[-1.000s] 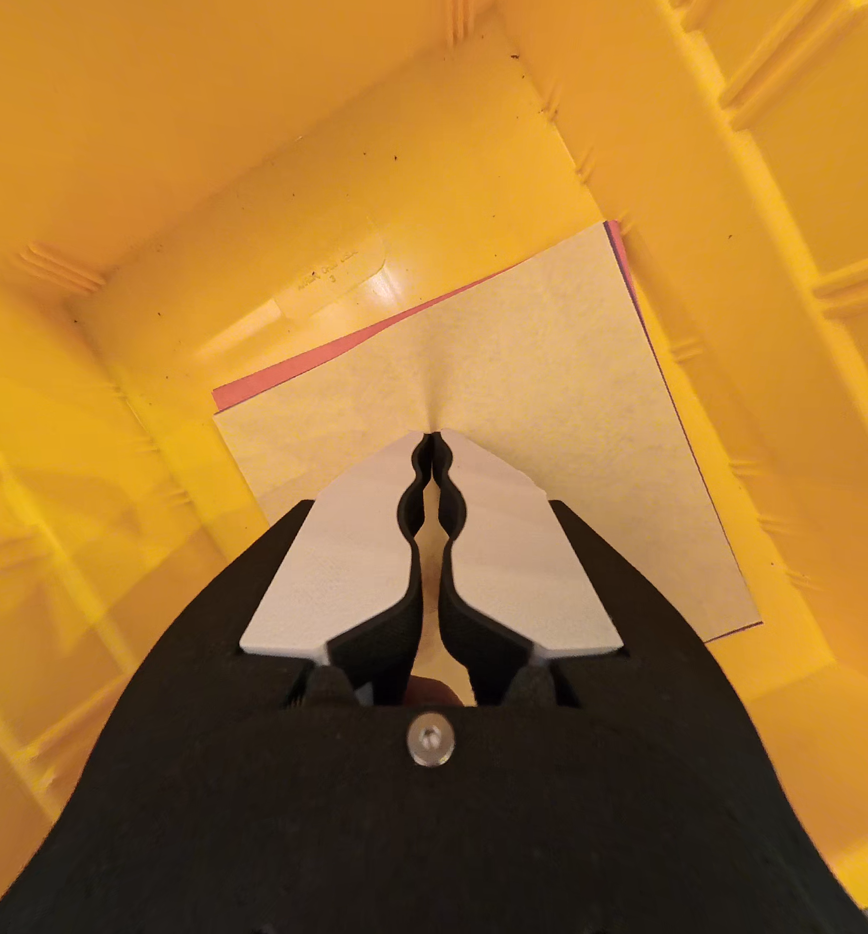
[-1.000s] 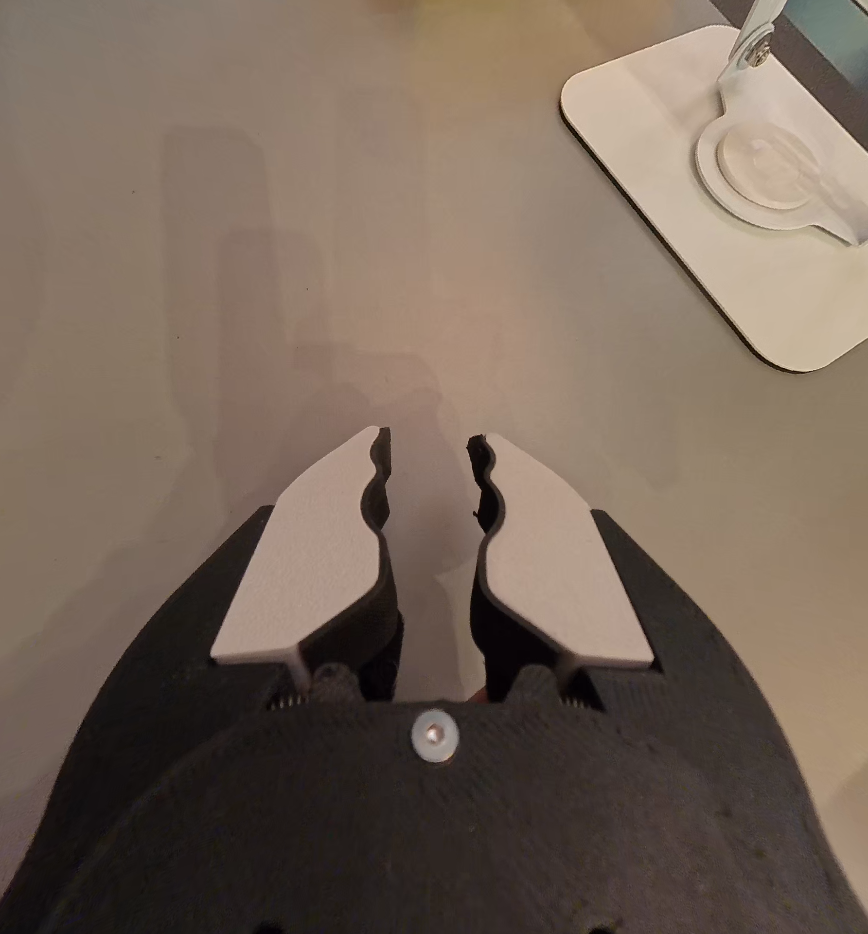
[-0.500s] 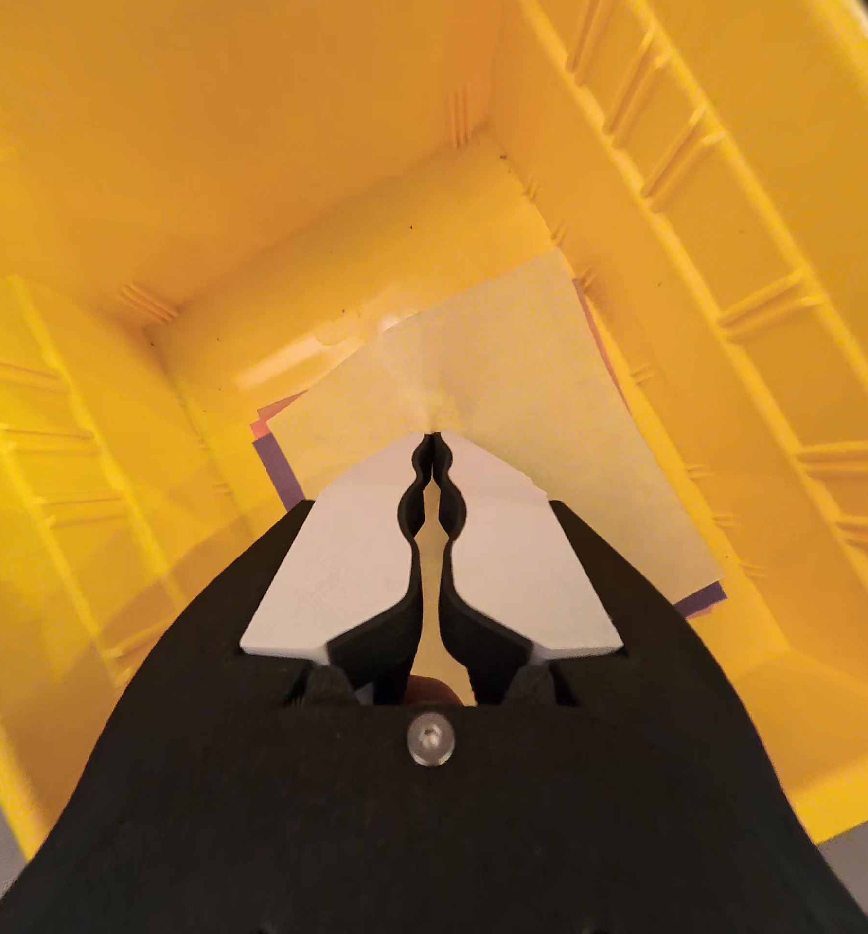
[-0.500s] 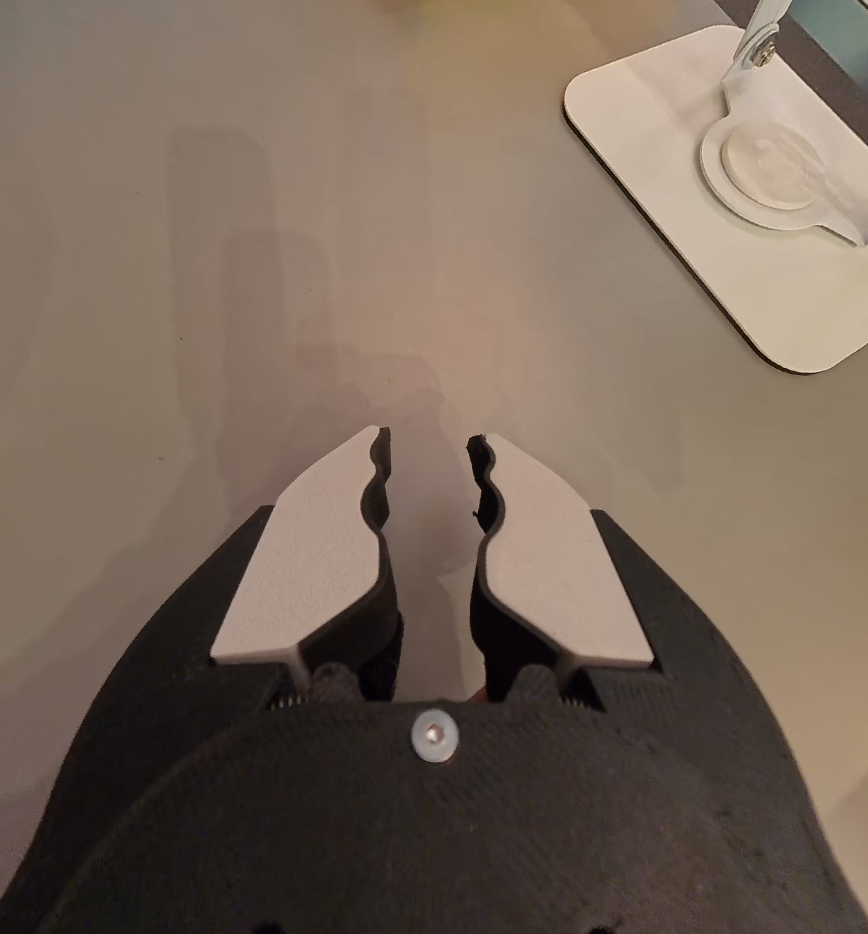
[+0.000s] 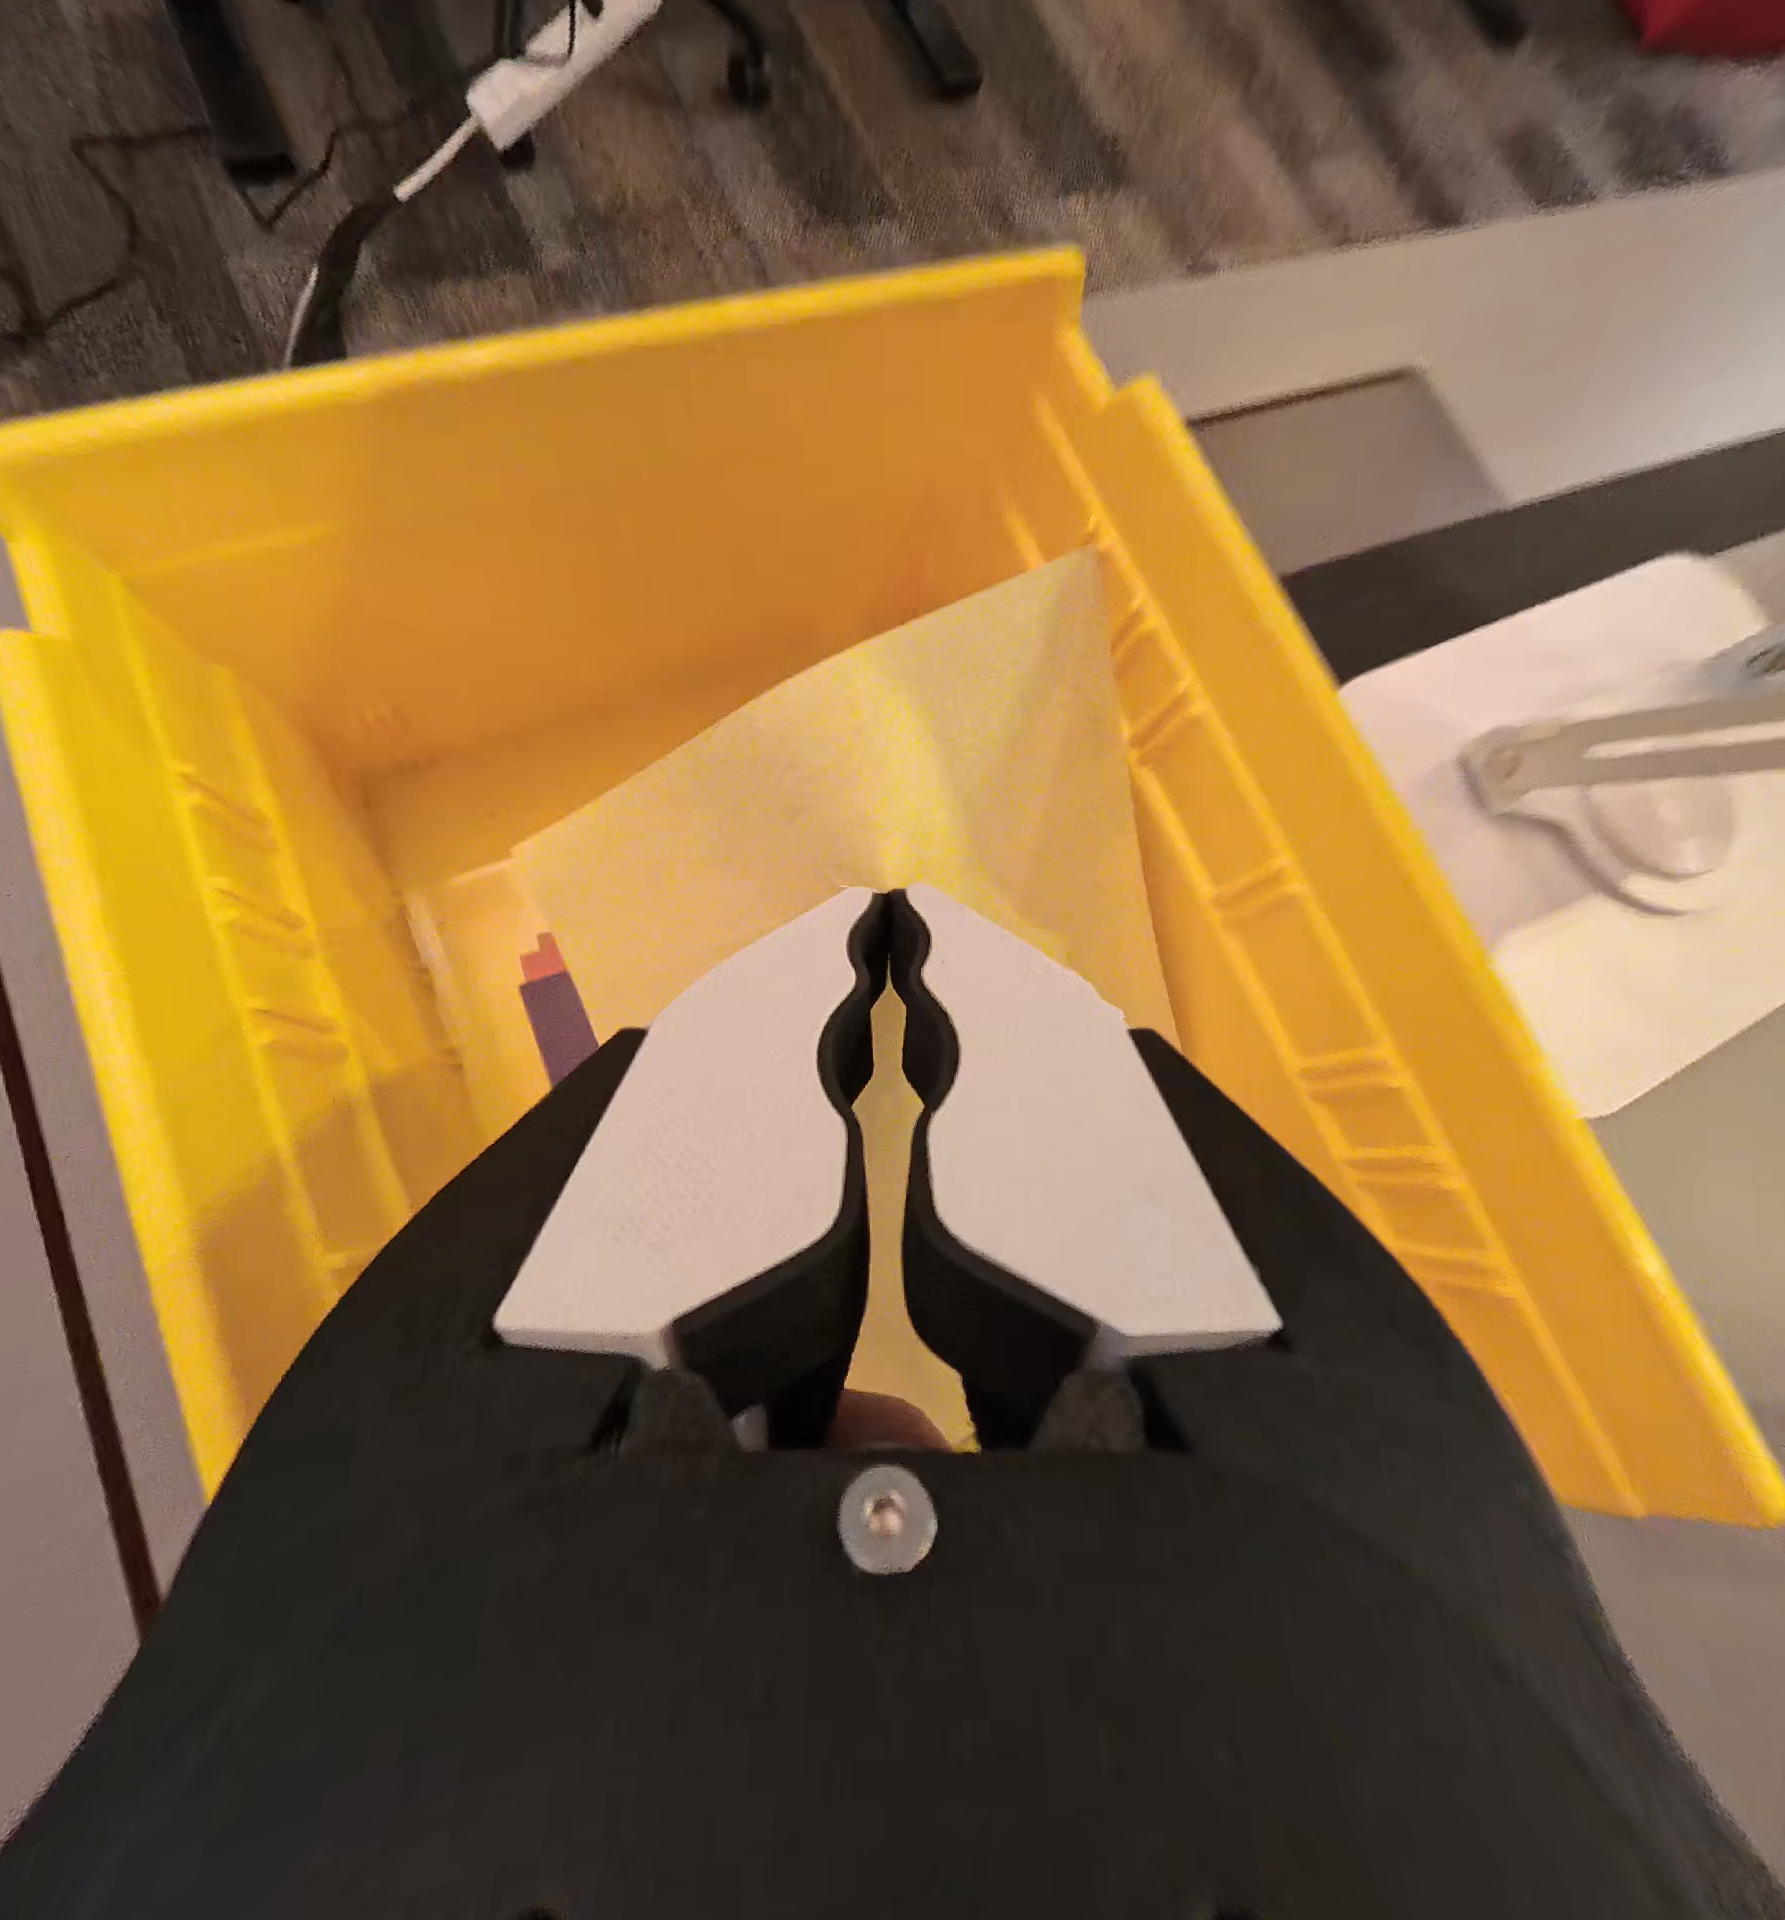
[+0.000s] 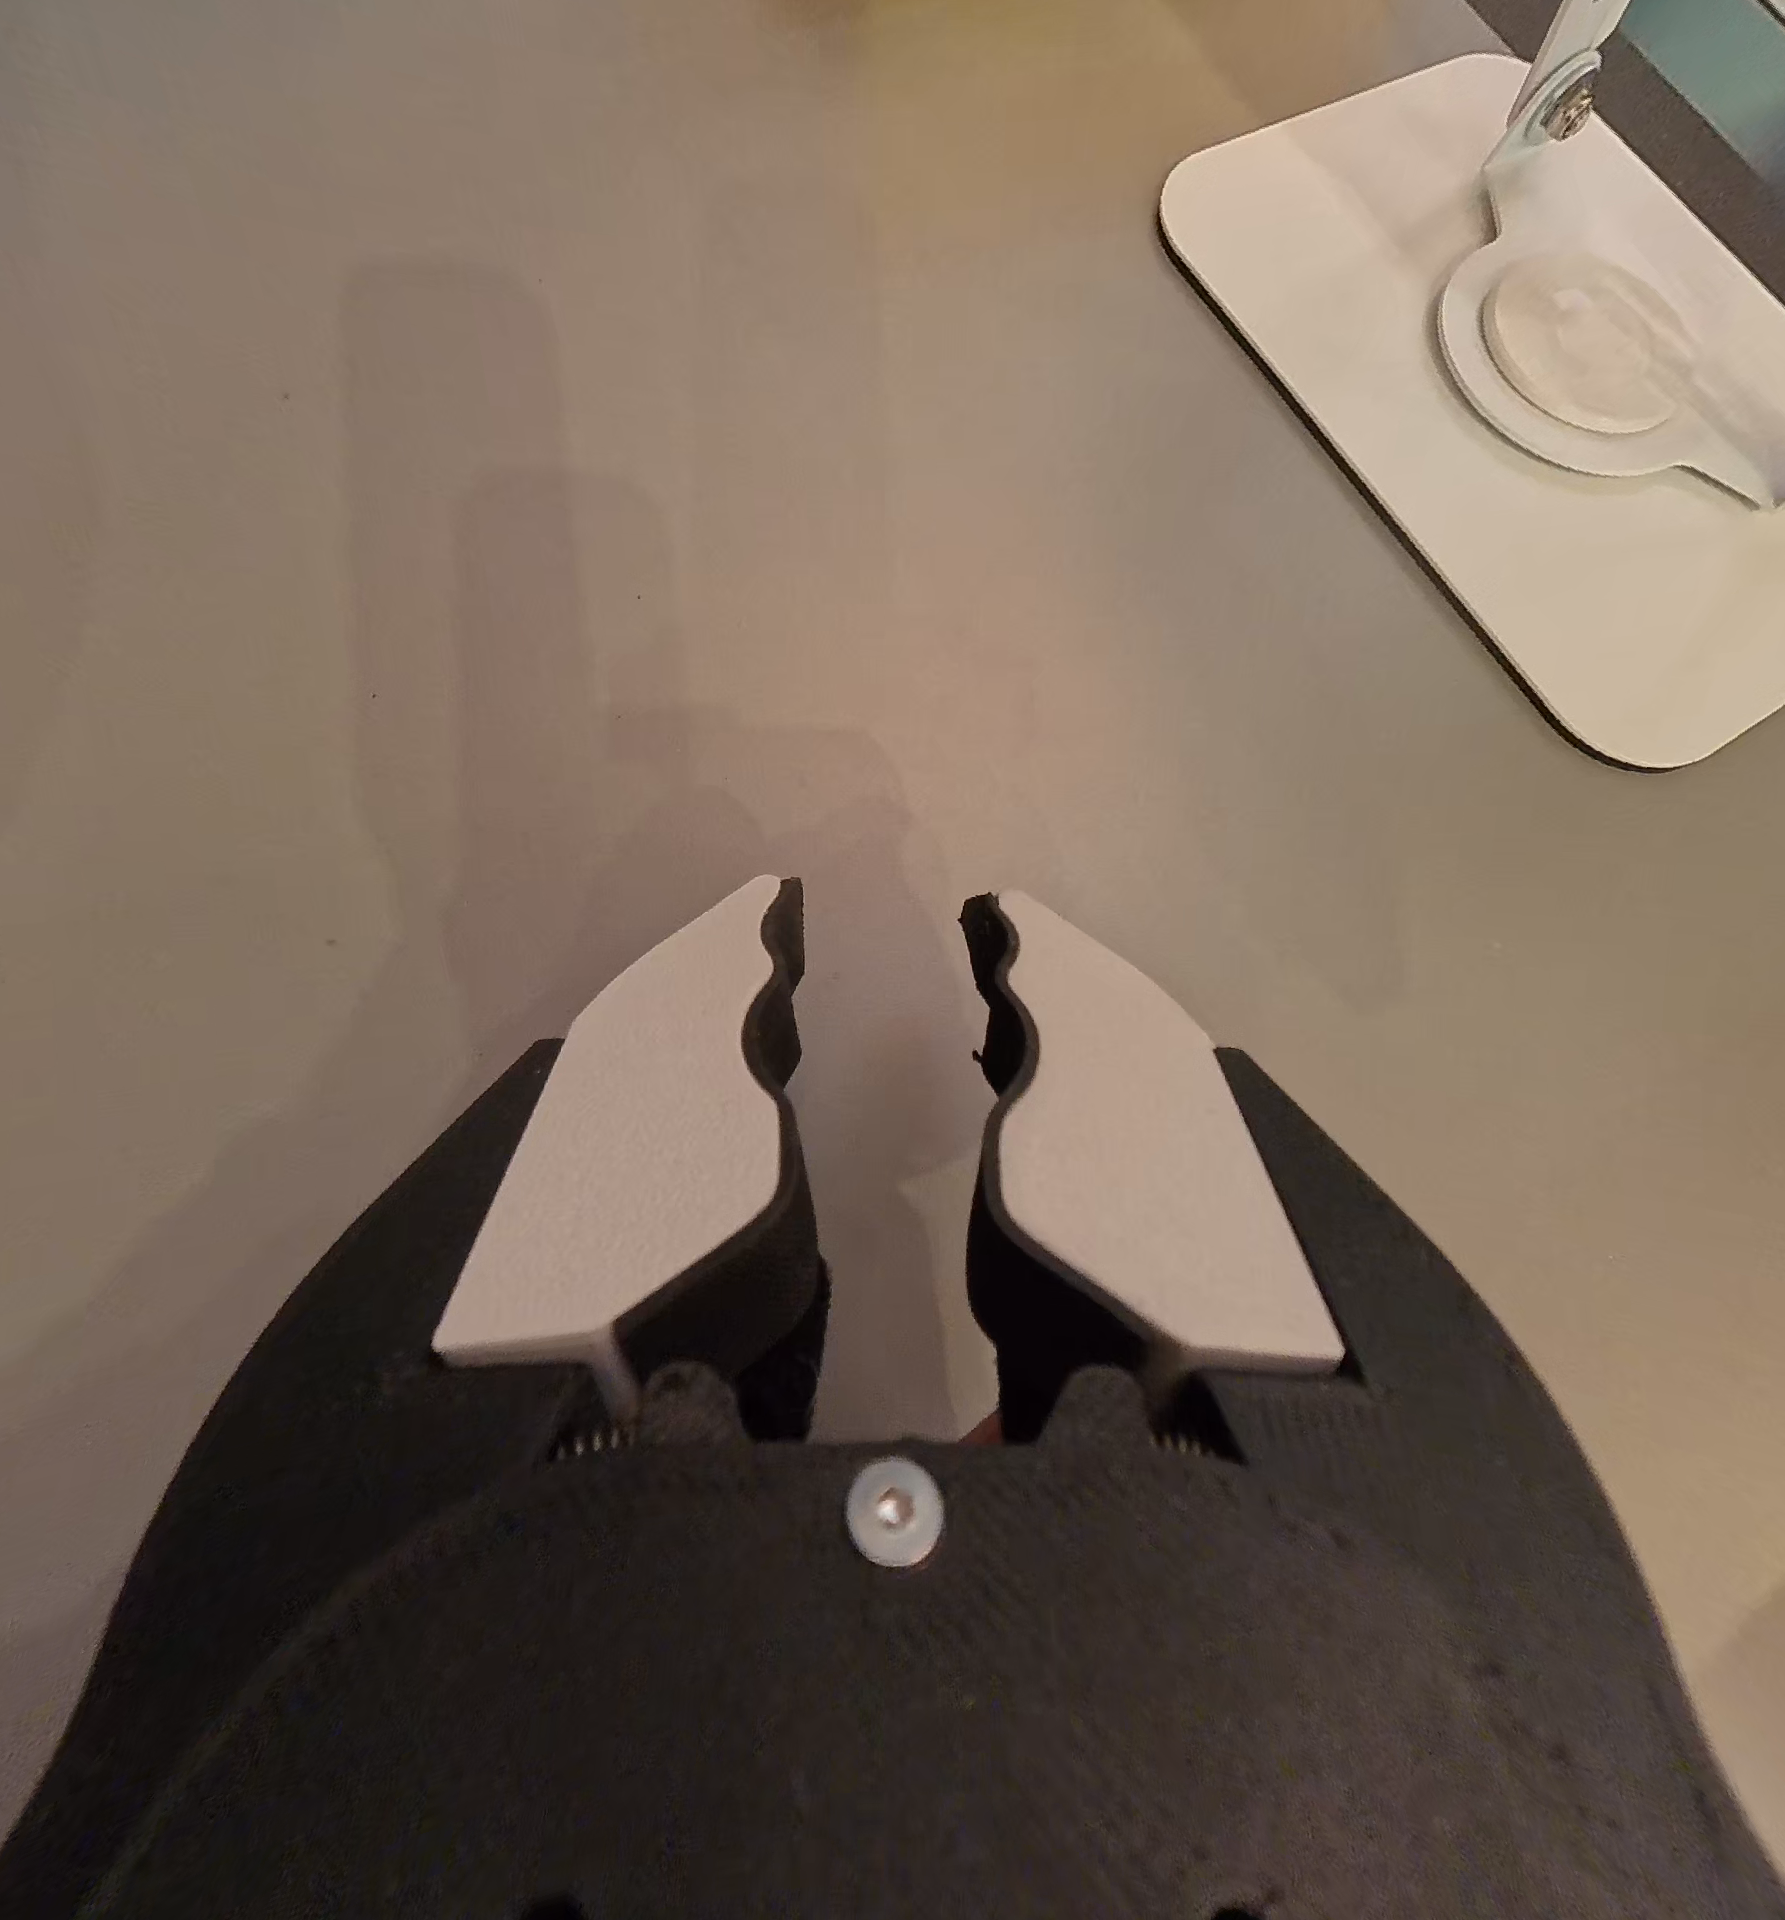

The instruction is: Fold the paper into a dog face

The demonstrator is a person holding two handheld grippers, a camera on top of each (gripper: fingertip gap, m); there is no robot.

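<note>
My left gripper is shut on a pale yellow sheet of paper, pinching it near its middle so it buckles. The sheet hangs lifted inside a yellow plastic bin, its far corner against the bin's right wall. Purple and red sheets lie lower in the bin at the left. My right gripper is open and empty, just above the bare grey table. No paper shows in the right wrist view.
A white stand base with a metal bracket sits at the table's far right; it also shows right of the bin in the left wrist view. Beyond the bin's far rim are the floor, cables and a power strip. My hands' fingertips stand some 50 centimetres from each other.
My left gripper has risen out of the bin with the yellow sheet, which now bends upward off the stack. The right gripper has not moved.
</note>
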